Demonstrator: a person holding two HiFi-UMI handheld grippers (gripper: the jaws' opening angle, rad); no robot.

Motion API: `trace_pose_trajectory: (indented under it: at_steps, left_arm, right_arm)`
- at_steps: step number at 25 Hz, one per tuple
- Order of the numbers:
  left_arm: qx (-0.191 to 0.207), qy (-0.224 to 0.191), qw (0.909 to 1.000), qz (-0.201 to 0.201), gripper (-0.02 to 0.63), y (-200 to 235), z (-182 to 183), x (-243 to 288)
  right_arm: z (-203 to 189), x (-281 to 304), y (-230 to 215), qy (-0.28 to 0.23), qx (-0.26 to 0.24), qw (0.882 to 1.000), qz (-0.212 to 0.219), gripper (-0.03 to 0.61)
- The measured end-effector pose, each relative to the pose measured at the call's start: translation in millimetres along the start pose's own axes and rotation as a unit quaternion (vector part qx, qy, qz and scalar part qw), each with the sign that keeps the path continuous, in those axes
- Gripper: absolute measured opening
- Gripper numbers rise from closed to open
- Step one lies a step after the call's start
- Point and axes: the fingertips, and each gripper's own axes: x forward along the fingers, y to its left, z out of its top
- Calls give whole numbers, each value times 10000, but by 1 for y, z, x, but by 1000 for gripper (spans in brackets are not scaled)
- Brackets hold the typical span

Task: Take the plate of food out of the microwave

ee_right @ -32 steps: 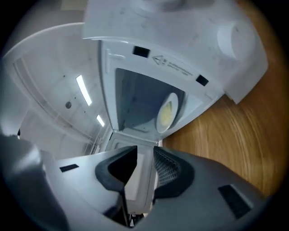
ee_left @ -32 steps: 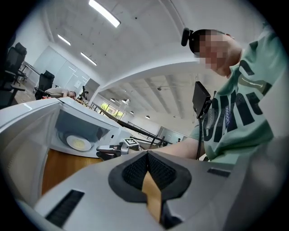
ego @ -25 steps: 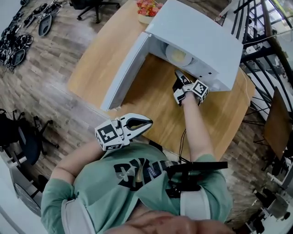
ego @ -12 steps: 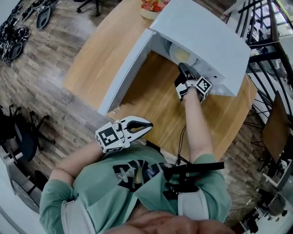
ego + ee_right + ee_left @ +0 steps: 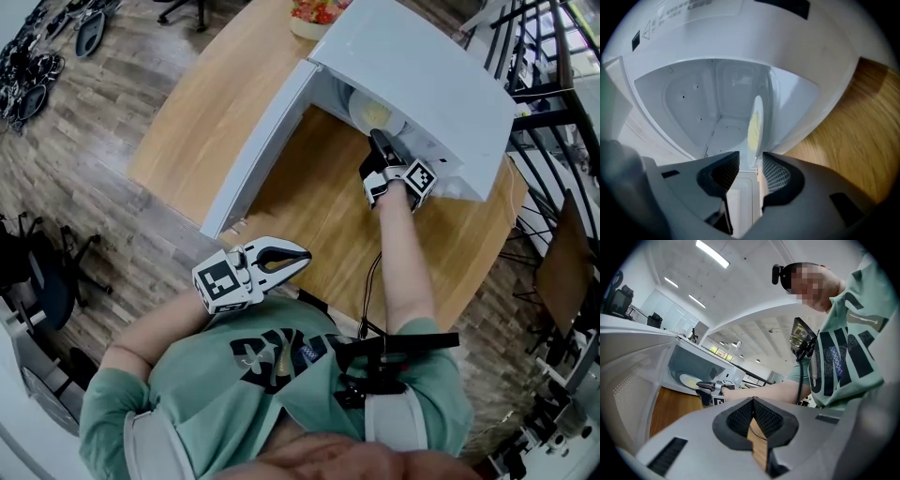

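White round plate of yellow food (image 5: 755, 126) sits inside the open white microwave oven (image 5: 412, 66).
Your right gripper (image 5: 746, 161) has its fingers apart, the plate's near rim edge-on between them, unclamped. Your left gripper (image 5: 753, 401) has its fingers pressed together on nothing, well back by the wooden table (image 5: 319, 211).

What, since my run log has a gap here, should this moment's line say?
right gripper: open, jaws astride plate rim | left gripper: shut, empty | microwave: door open | plate: inside
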Motion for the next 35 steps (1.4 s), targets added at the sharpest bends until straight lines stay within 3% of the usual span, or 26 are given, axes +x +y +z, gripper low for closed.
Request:
trace_pose_trajectory:
  at_steps: [6,11,14,15,19,35]
  left_arm:
    - [-13,-57,10000,30,3,2,3,-3]
    - [-25,-30,10000,80,3,4,0,-7]
    - [-40,-35,9999,119,3,4,-2,-10]
    - [-56,-37,9999,127,3,4,-2,-12]
    - [-122,-48,9998,153,3,4,-4,-17]
    - [13,-157,9997,175,3,-6,3,-22]
  right_arm:
    - [2,5,0,68,-144,9998,-127,137]
    - [-2,10,-3,63,98,9998,-188,135]
    - [-4,11,-8,31,216,9991,-376,53]
    - [-4,11,-8,15,246,9989,-389,51]
    - [1,10,-3,-66,200,9995,-252,17]
    - [-34,-22,15,390,122,9988,269,17]
